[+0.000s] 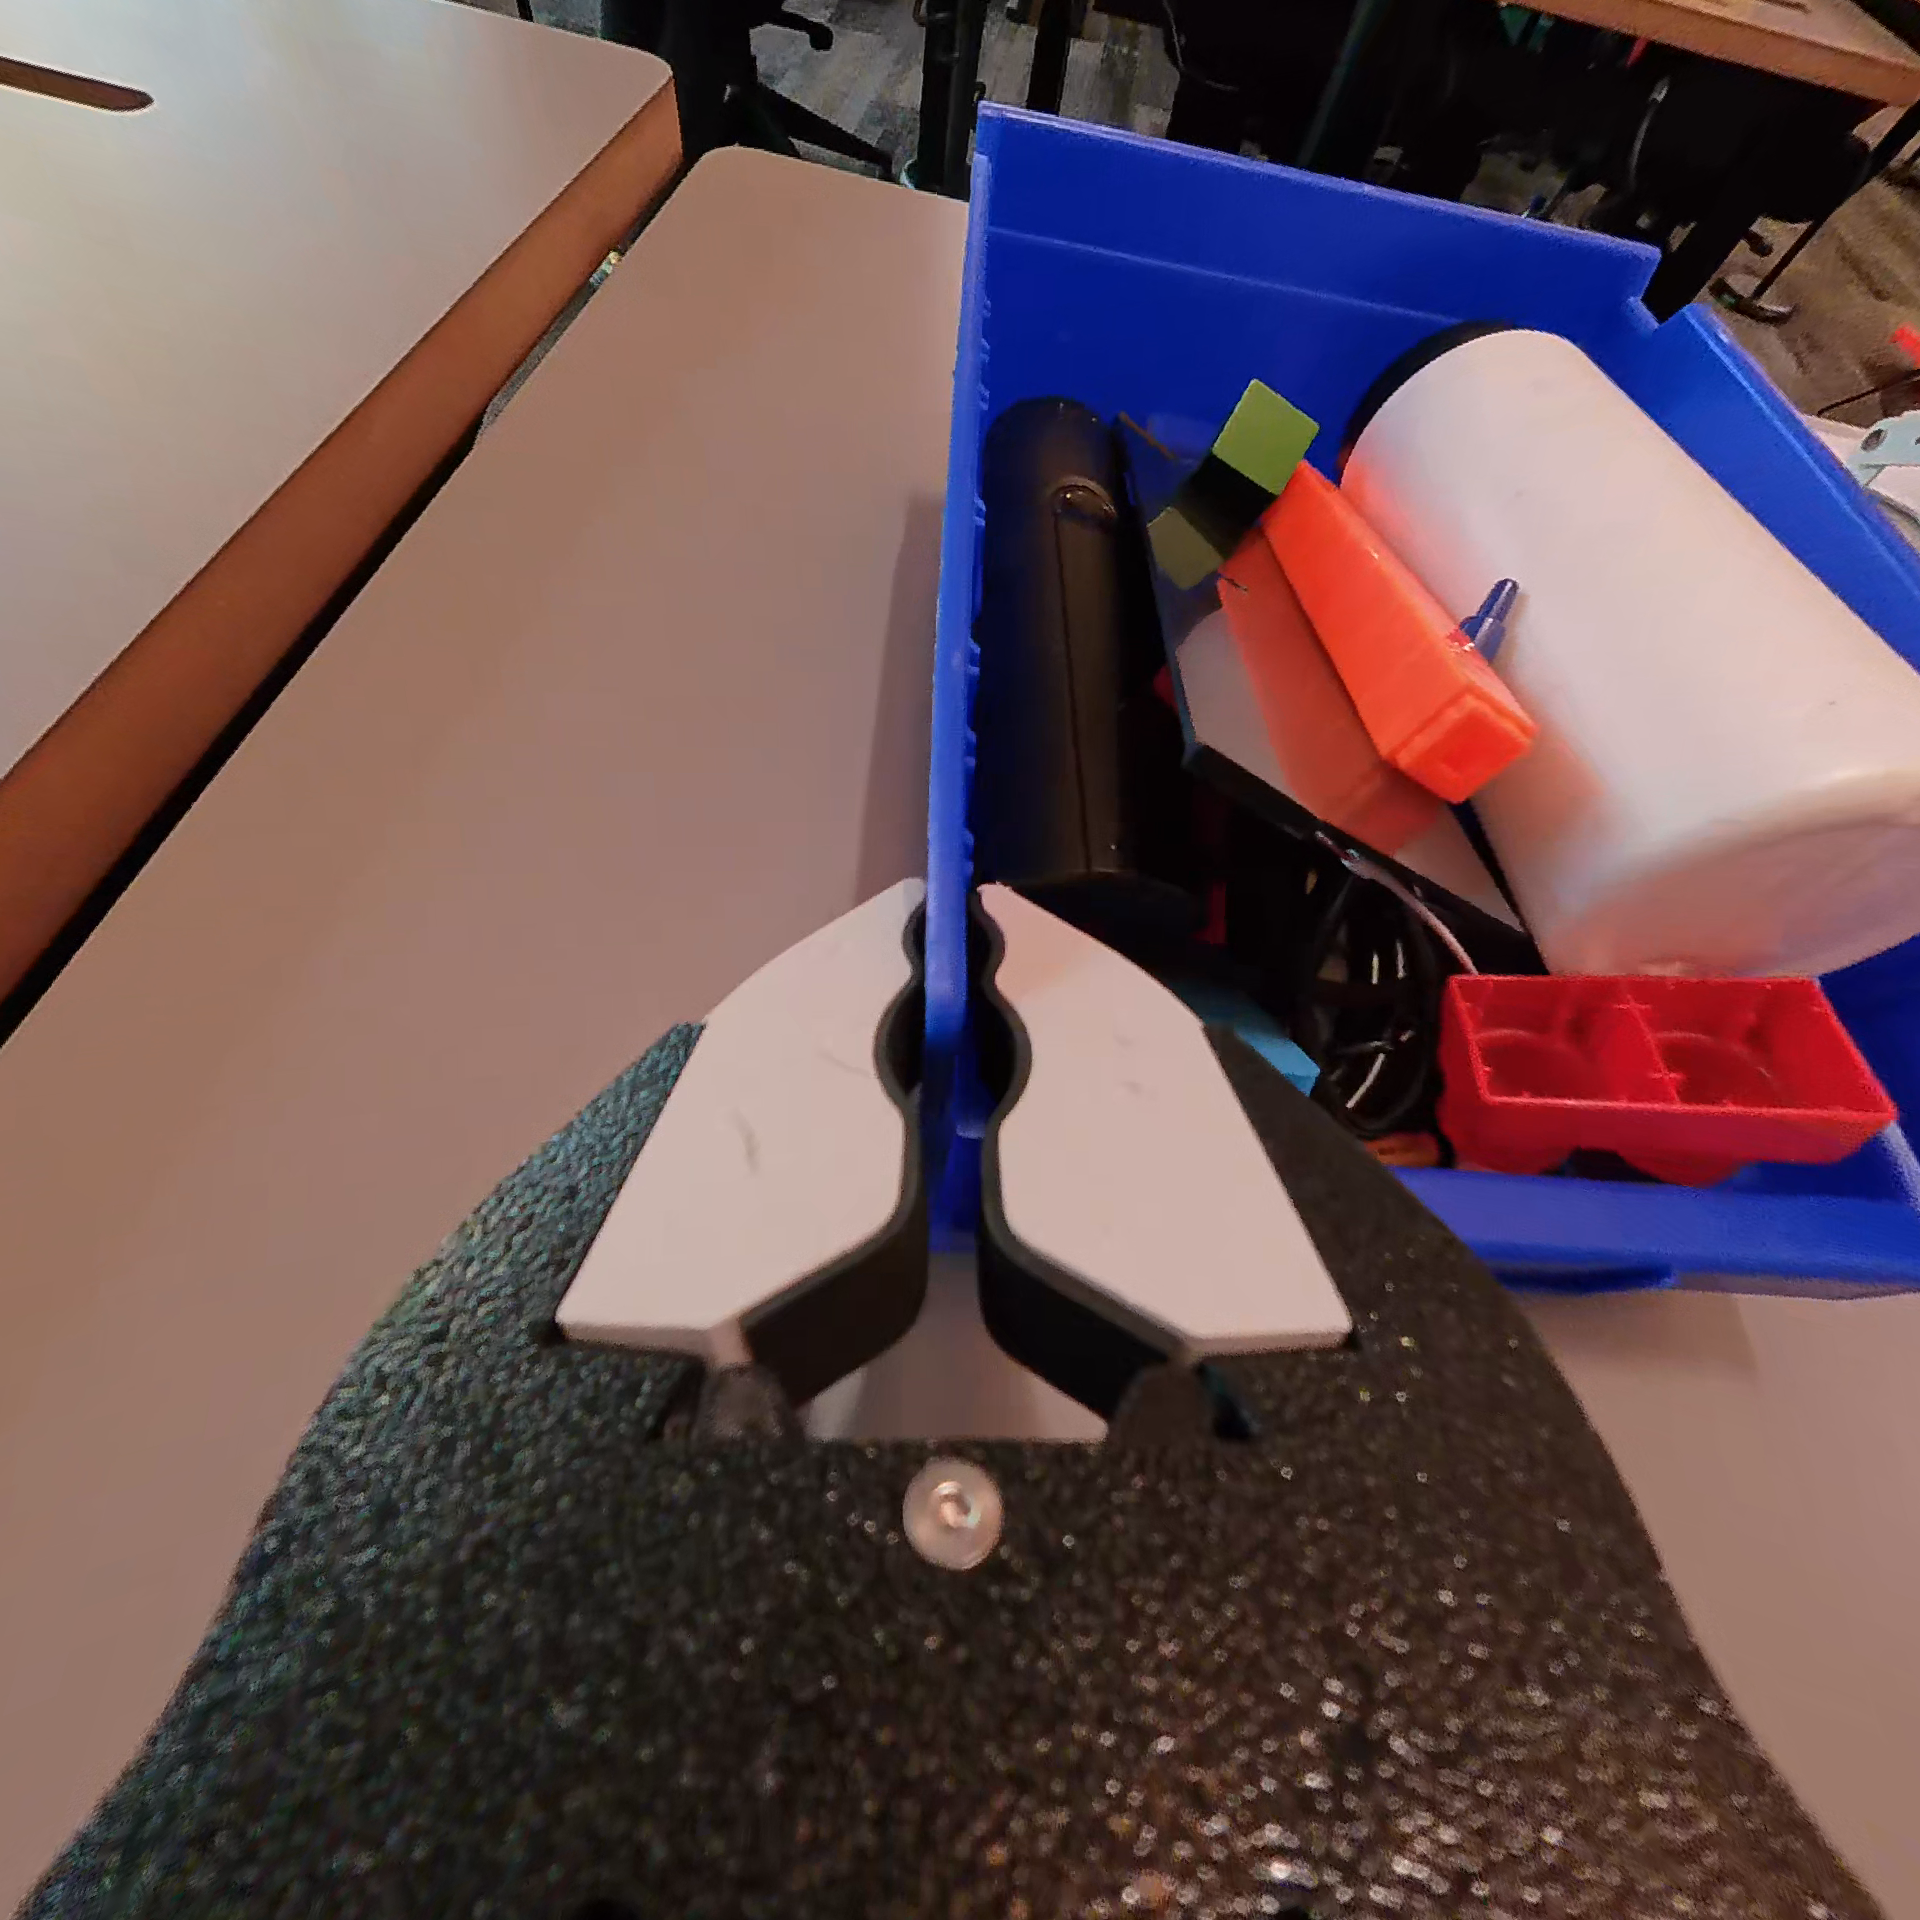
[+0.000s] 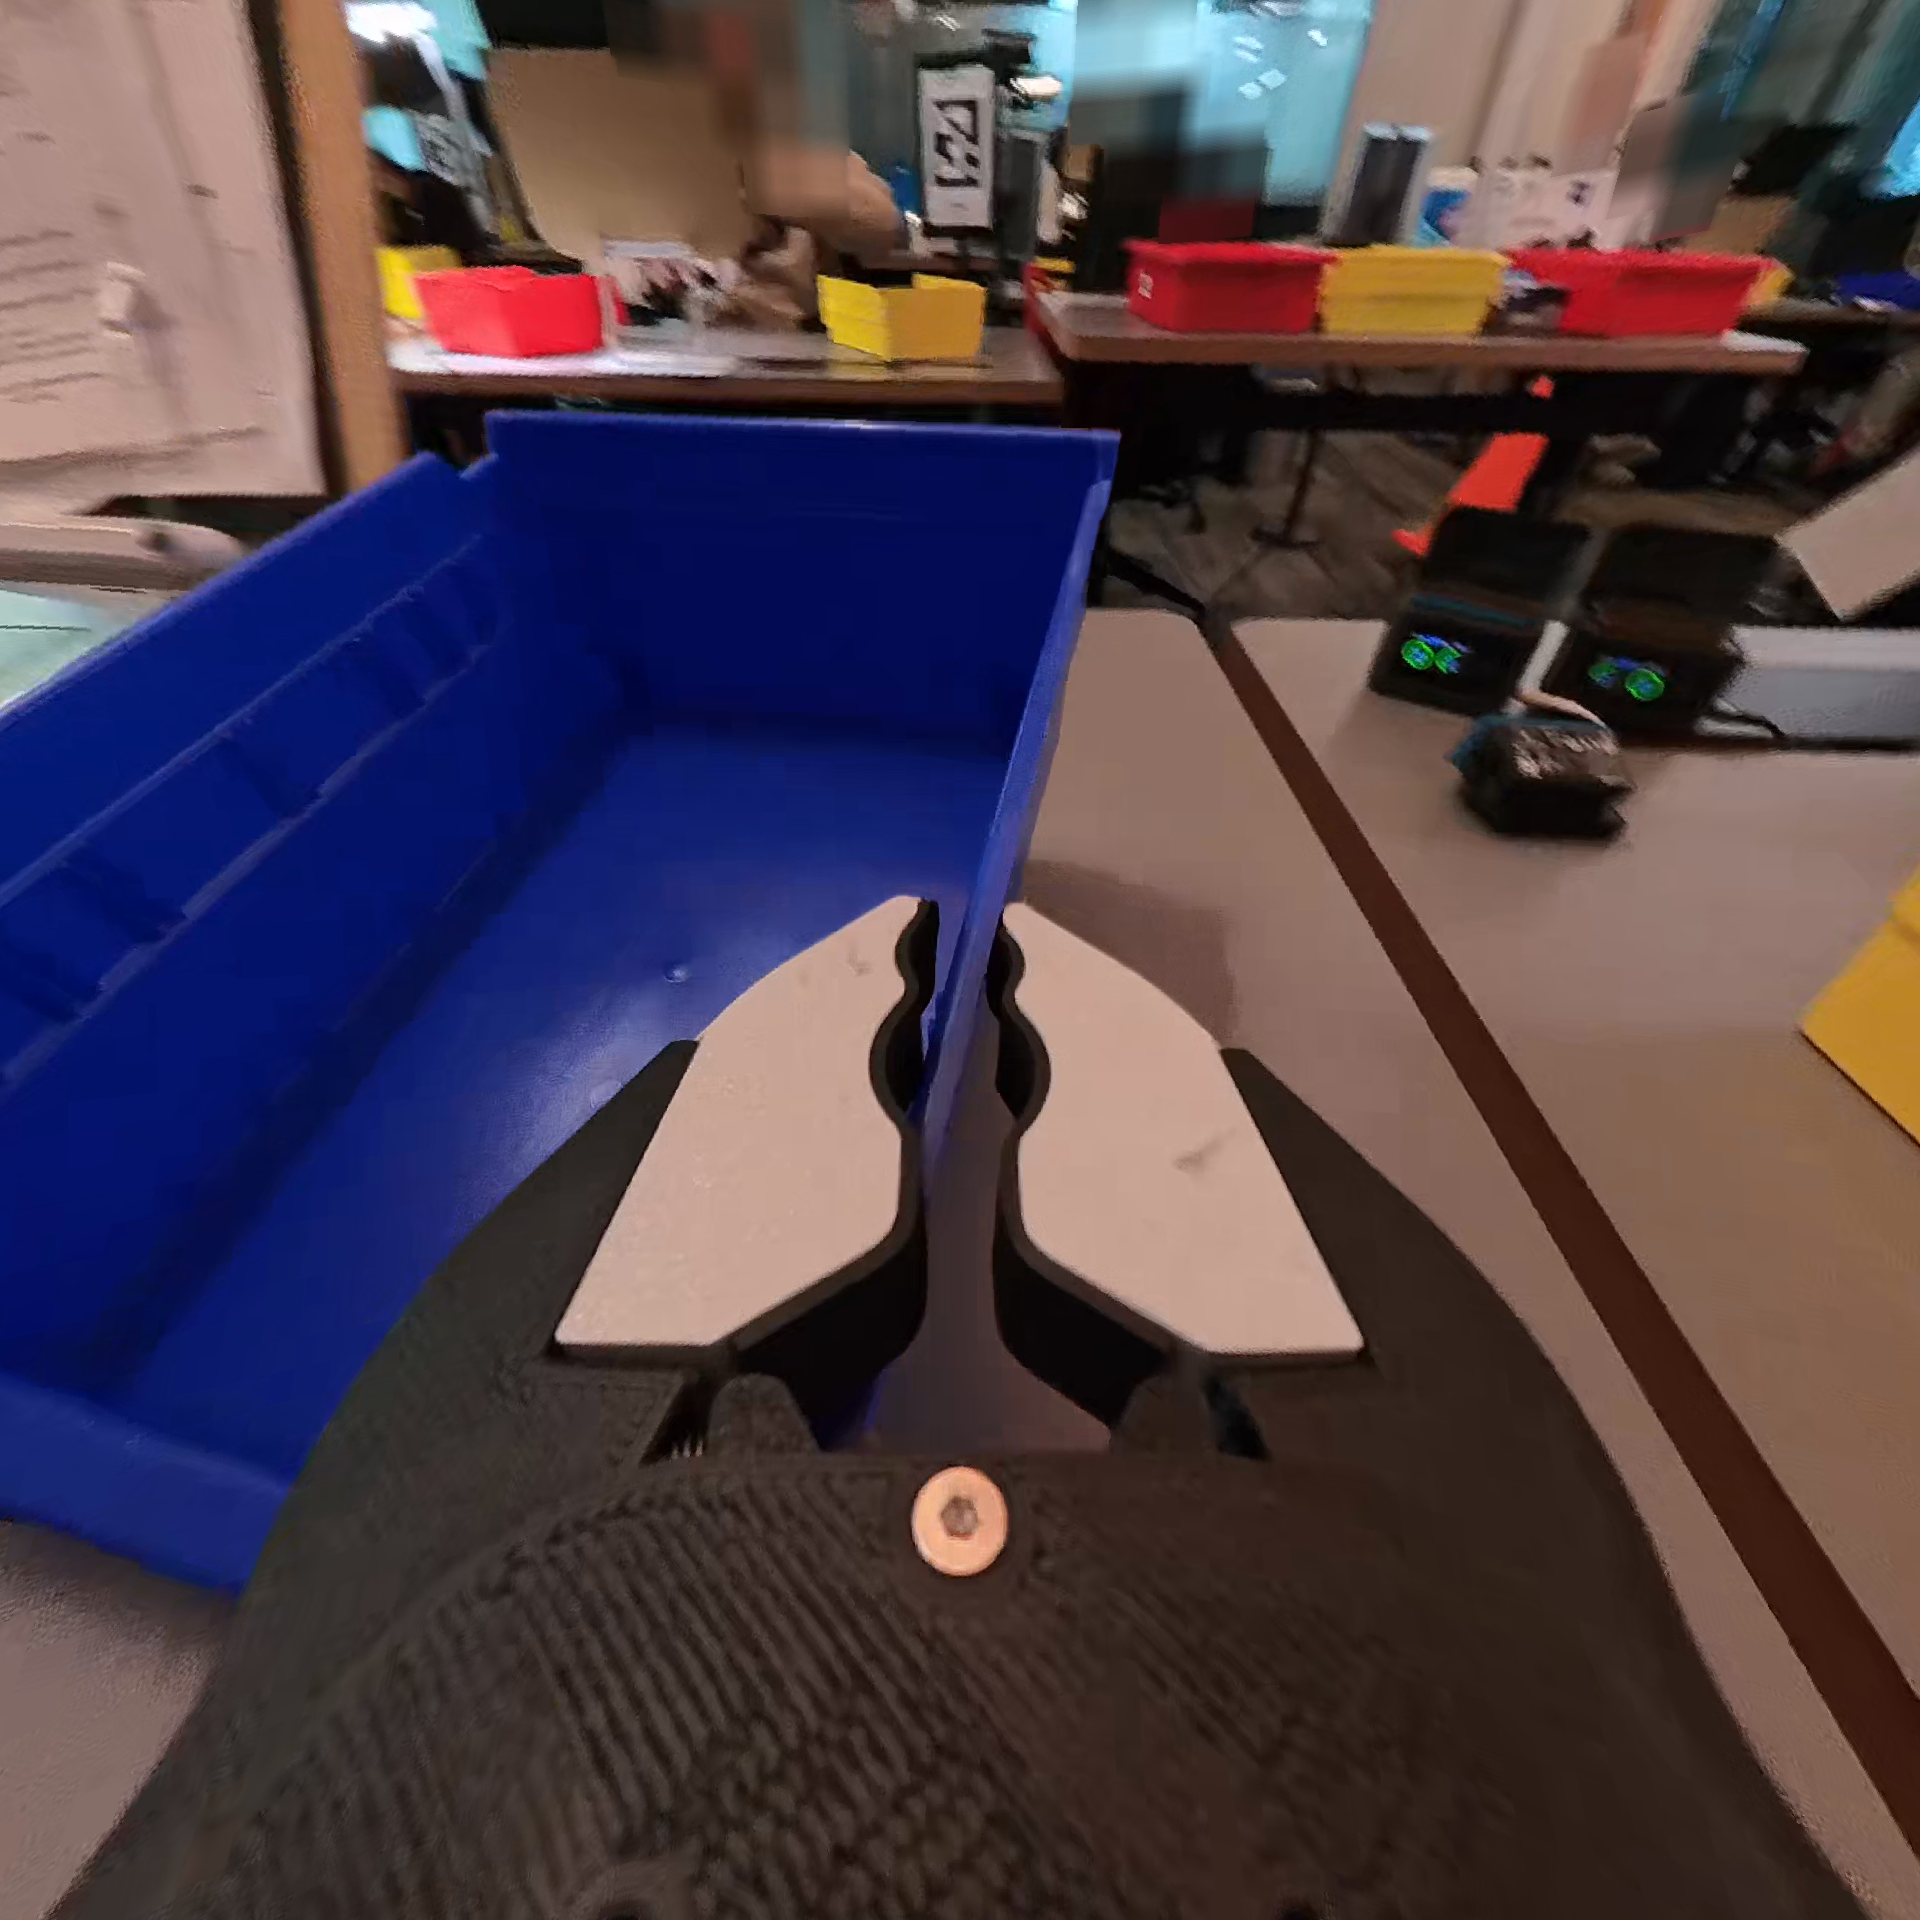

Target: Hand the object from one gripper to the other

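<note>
Both level, pointing forward over the tabletop (image 1: 520,831). Left tongs (image 1: 951,914) pinch the full blue bin's (image 1: 1247,291) side wall. Right tongs (image 2: 961,935) pinch the empty blue bin's (image 2: 727,540) wall.

white cylinder (image 1: 1662,665) cropped, far tables (image 2: 727,364) blurred

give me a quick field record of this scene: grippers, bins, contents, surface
left gripper: shut on the left wall of the full blue bin
right gripper: shut on the right wall of the empty blue bin
full bin contents: white cylinder, orange box, red moulded tray, black cylinder, green and black block, black cables
surface: grey table, both bins resting on it
handover: no object passing between grippers
</note>
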`<state>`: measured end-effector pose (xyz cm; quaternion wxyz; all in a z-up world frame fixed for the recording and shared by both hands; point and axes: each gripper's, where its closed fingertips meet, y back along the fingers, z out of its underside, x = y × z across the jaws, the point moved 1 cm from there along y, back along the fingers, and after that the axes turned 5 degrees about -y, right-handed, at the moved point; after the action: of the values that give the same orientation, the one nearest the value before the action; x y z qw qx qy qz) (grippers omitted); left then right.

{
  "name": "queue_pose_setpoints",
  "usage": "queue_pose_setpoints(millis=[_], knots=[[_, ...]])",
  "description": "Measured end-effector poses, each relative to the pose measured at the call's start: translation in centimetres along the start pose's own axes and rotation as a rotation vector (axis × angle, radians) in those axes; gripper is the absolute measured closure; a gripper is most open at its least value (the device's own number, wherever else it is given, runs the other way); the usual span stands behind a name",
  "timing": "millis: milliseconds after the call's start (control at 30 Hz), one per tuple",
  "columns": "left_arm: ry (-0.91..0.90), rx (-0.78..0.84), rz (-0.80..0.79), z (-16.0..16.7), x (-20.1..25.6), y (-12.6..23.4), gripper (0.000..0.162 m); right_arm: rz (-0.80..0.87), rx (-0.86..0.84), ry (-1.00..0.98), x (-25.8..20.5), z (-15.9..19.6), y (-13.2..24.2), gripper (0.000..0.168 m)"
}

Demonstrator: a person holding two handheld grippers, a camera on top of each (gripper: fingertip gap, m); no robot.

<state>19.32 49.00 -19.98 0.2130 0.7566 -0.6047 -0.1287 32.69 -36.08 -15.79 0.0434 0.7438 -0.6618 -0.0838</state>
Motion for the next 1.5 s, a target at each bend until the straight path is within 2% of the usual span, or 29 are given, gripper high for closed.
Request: queue_pose_setpoints(millis=[33, 100, 300, 400, 533, 567, 667, 733, 833, 900, 967, 1067, 1100, 1167, 1200, 1233, 1400, 1500], knots=[[-0.012, -0.004, -0.001, 0.0, 0.0, 0.0, 0.158, 0.040, -0.023, -0.007, 0.6, 0.4, -0.3, 0.160], [-0.041, -0.017, -0.016, 0.0, 0.0, 0.0, 0.158, 0.095, -0.071, -0.040, 1.5, 1.3, -1.0, 0.159], [-0.076, -0.037, -0.040, -0.2, 0.0, -0.4, 0.157, 0.092, -0.085, -0.068, 1.7, 1.3, -3.0, 0.156], [-0.099, -0.045, -0.045, -0.1, 0.0, -0.3, 0.157, 0.102, 0.029, 0.002, 1.7, 0.0, -3.2, 0.150], [-0.162, -0.074, -0.057, 0.2, -0.1, -0.3, 0.156, 0.137, 0.116, 0.090, 1.7, -0.3, -1.9, 0.122], [-0.173, -0.077, -0.063, 0.3, -0.1, -0.2, 0.154, 0.136, 0.139, 0.121, 1.5, -0.6, -1.4, 0.118], [-0.182, -0.020, -0.103, -0.5, -0.1, 0.6, 0.129, 0.179, 0.247, 0.185, 1.5, -2.2, 0.8, 0.102], [-0.177, 0.033, -0.114, -1.7, 0.2, 1.6, 0.121, 0.202, 0.314, 0.172, 1.6, -3.2, 2.3, 0.089], [-0.196, 0.050, -0.099, -3.4, 1.5, 3.1, 0.109, 0.243, 0.445, 0.169, 1.6, -4.9, 4.1, 0.086], [-0.195, 0.038, 0.009, -4.7, 4.4, 3.6, 0.097, 0.216, 0.496, 0.177, 0.5, -5.7, 4.5, 0.084], [-0.174, -0.061, 0.177, -5.1, 8.3, 3.3, 0.084, 0.169, 0.527, 0.217, -1.4, -6.2, 4.3, 0.083], [-0.096, -0.302, 0.396, -4.8, 13.3, 1.5, 0.067, 0.124, 0.569, 0.313, -4.3, -6.9, 4.2, 0.085], [-0.074, -0.372, 0.434, -4.7, 14.3, 0.6, 0.068, 0.113, 0.589, 0.343, -5.2, -7.1, 4.3, 0.086], [-0.035, -0.501, 0.405, -4.4, 14.6, -1.8, 0.073, 0.087, 0.612, 0.392, -6.6, -7.3, 4.3, 0.090], [-0.023, -0.548, 0.403, -4.5, 14.9, -2.7, 0.086, 0.072, 0.609, 0.410, -7.2, -7.2, 4.2, 0.090], [-0.023, -0.593, 0.405, -4.4, 15.1, -3.4, 0.088, 0.063, 0.602, 0.425, -7.5, -7.1, 4.0, 0.090], [-0.015, -0.756, 0.378, -4.0, 15.7, -5.6, 0.085, 0.035, 0.588, 0.425, -7.5, -6.9, 3.7, 0.091], [-0.090, -0.844, 0.353, -3.2, 15.7, -5.7, 0.084, 0.015, 0.589, 0.397, -7.2, -7.0, 3.6, 0.091]])
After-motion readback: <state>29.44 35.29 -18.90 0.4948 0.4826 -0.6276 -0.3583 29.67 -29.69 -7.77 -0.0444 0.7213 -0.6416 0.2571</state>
